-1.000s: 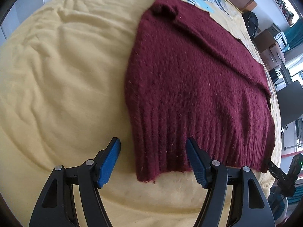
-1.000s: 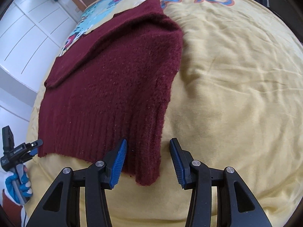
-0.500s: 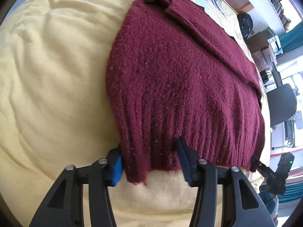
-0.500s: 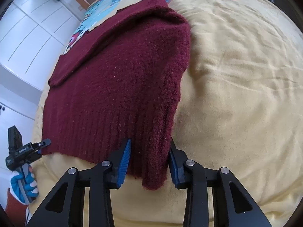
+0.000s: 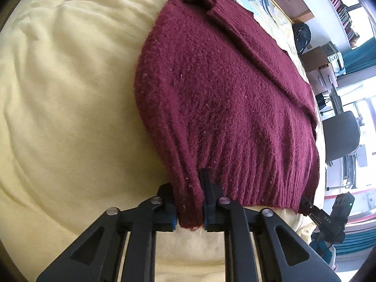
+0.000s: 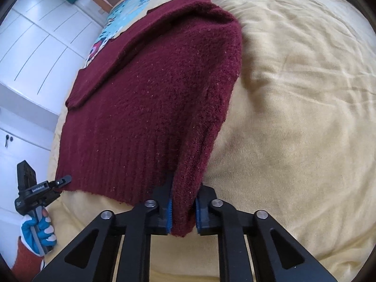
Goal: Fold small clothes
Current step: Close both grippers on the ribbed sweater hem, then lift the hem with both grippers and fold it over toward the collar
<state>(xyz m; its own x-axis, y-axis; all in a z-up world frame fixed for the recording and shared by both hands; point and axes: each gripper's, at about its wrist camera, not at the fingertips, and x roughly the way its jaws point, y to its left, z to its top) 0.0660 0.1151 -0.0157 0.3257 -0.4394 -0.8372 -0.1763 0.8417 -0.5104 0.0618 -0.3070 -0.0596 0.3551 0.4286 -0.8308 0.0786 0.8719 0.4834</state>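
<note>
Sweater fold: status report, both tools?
Left tool shut on maroon sweater hem corner. Right tool shut on the other hem corner. Sweater flat on yellow blanket. Nothing in the way.

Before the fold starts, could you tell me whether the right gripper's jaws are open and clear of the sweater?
No, the right gripper is shut on the sweater hem corner.

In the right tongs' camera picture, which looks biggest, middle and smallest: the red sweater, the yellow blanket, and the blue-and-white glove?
1. Yellow blanket, it fills most of the picture.
2. Red sweater.
3. Blue-and-white glove, tiny at the edge.
</note>
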